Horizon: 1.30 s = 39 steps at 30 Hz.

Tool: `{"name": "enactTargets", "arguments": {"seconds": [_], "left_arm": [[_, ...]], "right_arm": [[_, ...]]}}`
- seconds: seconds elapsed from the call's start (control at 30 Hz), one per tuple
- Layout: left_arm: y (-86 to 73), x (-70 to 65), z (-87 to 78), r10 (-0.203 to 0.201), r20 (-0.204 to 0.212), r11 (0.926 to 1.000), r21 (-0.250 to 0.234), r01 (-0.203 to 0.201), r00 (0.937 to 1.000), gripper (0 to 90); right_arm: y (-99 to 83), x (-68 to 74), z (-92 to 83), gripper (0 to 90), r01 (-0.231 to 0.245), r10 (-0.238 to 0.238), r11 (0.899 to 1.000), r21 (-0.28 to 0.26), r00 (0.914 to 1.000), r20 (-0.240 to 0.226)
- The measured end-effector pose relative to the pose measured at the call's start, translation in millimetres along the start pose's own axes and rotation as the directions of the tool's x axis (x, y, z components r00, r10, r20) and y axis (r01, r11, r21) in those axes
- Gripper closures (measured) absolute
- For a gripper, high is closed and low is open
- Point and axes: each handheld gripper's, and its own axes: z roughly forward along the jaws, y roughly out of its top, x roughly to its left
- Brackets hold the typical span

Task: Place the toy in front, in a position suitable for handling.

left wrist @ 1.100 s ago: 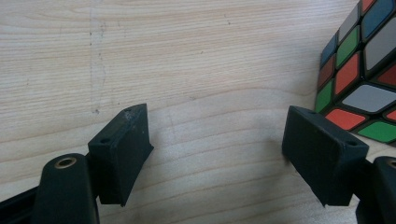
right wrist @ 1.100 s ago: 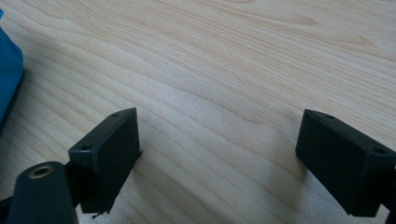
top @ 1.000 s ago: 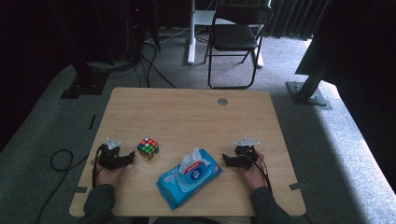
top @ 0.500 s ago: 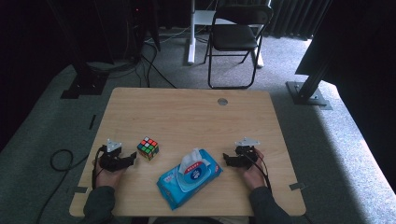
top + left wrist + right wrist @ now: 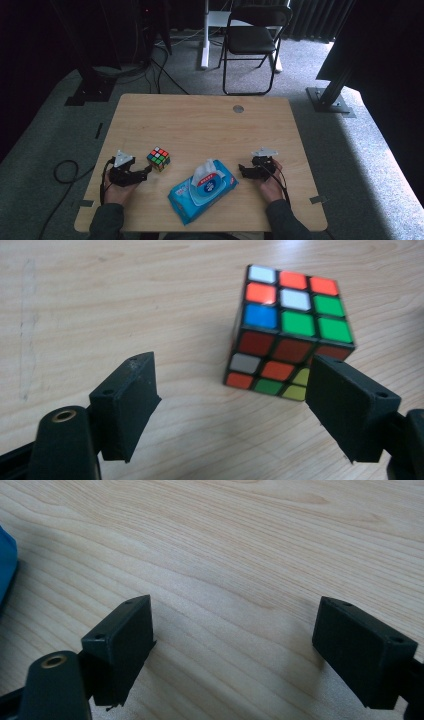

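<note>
A: Start with the big things. What is on the wooden table [image 5: 200, 120]?

B: A blue pack of wet wipes [image 5: 202, 191] lies near the person's edge, a white tissue standing out of its lid. To its left, apart from it, sits a Rubik's cube [image 5: 158, 158]. A folding chair [image 5: 252, 37] stands on the carpet beyond the far edge.

A: And the work in hand?

B: It looks like picking up the cube, barely begun. The left gripper [image 5: 146, 172] points at the cube from just beside it. In the left gripper view the cube [image 5: 289, 335] rests flat on the wood, ahead of the jaws and off toward the right-hand one, nothing pressing on it.

A: The jaws?

B: They stand wide apart and have just been opening further, with no thing between the pads. The right gripper [image 5: 243, 171] rests just right of the wipes, its jaws spread as well, bare wood between them.

A: So what is left?

B: I judge nearly everything: move forward around the cube, close, lift.
</note>
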Motion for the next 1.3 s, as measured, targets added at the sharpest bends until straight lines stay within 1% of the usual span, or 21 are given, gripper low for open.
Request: {"name": "enactTargets", "arguments": {"seconds": [0.07, 0.17, 0.33, 0.37, 0.47, 0.67, 0.7, 0.73, 0.8, 0.87, 0.93, 0.97, 1.03, 1.1, 1.17, 1.27, 1.3], "left_arm": [[1.4, -3.4, 2.7, 0.024, 0.006, 0.9996, 0.013, -0.025, 0.9997, 19.5], [4.9, -8.1, 5.4, 0.043, 0.021, 0.9991, 0.007, -0.043, 0.9989, 19.0], [9.7, -10.7, 10.4, 0.047, 0.05, 0.9987, 0.015, -0.048, 0.9976, 18.4], [10.4, -11.2, 11.2, 0.054, 0.051, 0.9983, 0.017, -0.055, 0.9972, 18.4], [13.0, -13.4, 12.7, 0.06, 0.046, 0.998, 0.019, -0.061, 0.9971, 17.8], [17.3, -23.6, 15.5, 0.064, 0.048, 0.9975, 0.028, -0.065, 0.9968, 14.5], [18.5, -25.1, 16.8, 0.052, 0.03, 0.998, 0.036, -0.053, 0.9982, 14.3], [19.3, -25.7, 17.8, 0.036, 0.026, 0.9985, 0.042, -0.037, 0.999, 14.4], [20.6, -26.3, 19.6, 0.025, 0.032, 0.9987, 0.044, -0.026, 0.9992, 12.6], [20.4, -26.8, 22.8, 0.026, 0.035, 0.9981, 0.055, -0.028, 0.999, 12.5], [19.2, -27.3, 27.4, 0.036, 0.027, 0.9961, 0.079, -0.038, 0.999, 12.0], [18.6, -27.5, 29.0, 0.037, 0.029, 0.9953, 0.088, -0.04, 0.9989, 12.0], [18.0, -28.2, 31.6, 0.05, 0.024, 0.9938, 0.098, -0.052, 0.9985, 12.1], [17.8, -29.0, 34.6, 0.062, 0.015, 0.9918, 0.111, -0.063, 0.998, 13.3], [17.4, -29.1, 38.4, 0.061, 0.014, 0.989, 0.134, -0.063, 0.998, 15.2], [16.6, -30.3, 38.8, 0.07, 0.017, 0.9883, 0.135, -0.071, 0.9974, 22.2], [16.9, -30.6, 37.8, 0.073, 0.007, 0.9886, 0.131, -0.074, 0.9973, 25.3]], "right_arm": [[0.0, 0.0, 0.0, 16.3, 0.0, 0.0, 1.0, 0.0, 1.0, 0.0], [0.0, 0.1, 0.0, 16.3, 0.0, 0.0, 1.0, 0.0, 1.0, 0.0], [-0.6, 0.9, -0.5, 16.4, -0.005, 0.005, 1.0, -0.002, 1.0, 0.005], [-0.8, 1.3, -0.8, 16.4, -0.007, 0.007, 1.0, -0.001, 1.0, 0.005], [-1.0, 1.4, -1.0, 16.4, -0.004, 0.004, 1.0, -0.002, 1.0, 0.004], [-1.0, 1.4, -0.9, 16.4, -0.004, 0.004, 1.0, -0.002, 1.0, 0.004], [-1.0, 1.4, -0.9, 16.4, -0.005, 0.005, 1.0, -0.002, 1.0, 0.004], [-1.0, 1.4, -0.9, 16.4, -0.004, 0.004, 1.0, -0.002, 1.0, 0.004], [-1.0, 1.4, -1.0, 16.4, -0.004, 0.004, 1.0, -0.002, 1.0, 0.004], [-1.1, 1.5, -1.0, 16.4, -0.004, 0.004, 1.0, -0.002, 1.0, 0.005], [-1.2, 1.8, -1.2, 16.4, -0.006, 0.006, 1.0, -0.001, 1.0, 0.007], [-1.2, 1.8, -1.2, 16.5, -0.006, 0.006, 1.0, -0.001, 1.0, 0.007], [-1.2, 1.8, -1.2, 16.5, -0.006, 0.006, 1.0, -0.001, 1.0, 0.007], [-1.1, 1.8, -1.2, 16.5, -0.007, 0.007, 1.0, -0.001, 1.0, 0.007], [-1.2, 1.7, -1.2, 16.4, -0.006, 0.006, 1.0, -0.001, 1.0, 0.007], [-1.1, 1.8, -1.2, 16.4, -0.006, 0.006, 1.0, -0.001, 1.0, 0.007], [-1.1, 1.8, -1.2, 16.4, -0.006, 0.006, 1.0, -0.001, 1.0, 0.007]]}}
